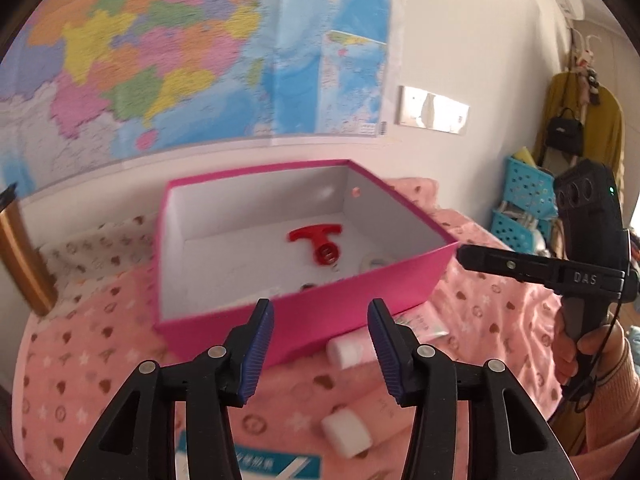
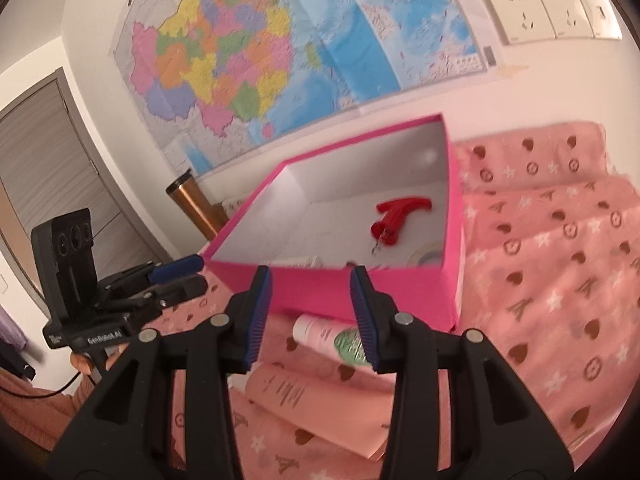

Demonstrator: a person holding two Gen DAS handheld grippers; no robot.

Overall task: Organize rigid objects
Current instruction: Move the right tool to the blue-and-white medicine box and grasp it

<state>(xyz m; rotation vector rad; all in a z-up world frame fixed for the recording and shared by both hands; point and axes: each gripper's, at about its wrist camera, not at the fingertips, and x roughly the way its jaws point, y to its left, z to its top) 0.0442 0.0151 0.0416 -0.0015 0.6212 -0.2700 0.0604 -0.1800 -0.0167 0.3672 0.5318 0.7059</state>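
Both hand-held grippers — left [image 1: 320, 344] and right [image 2: 311, 312] — hang released, grasping nothing, before the pink box [image 1: 304, 316]; a red tool [image 1: 318, 242] lies inside, tubes [image 2: 320, 336] just beside it on the blanket [image 2: 560, 280].

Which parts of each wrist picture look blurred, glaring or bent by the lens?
Left wrist view: the white cylindrical bottle cap is blurred, the wall socket plate glares. Right wrist view: the coloured wall map and open pink cardboard box bow with fisheye distortion.

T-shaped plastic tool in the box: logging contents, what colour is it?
Red T-shaped plastic tool, clearest in the left wrist view.
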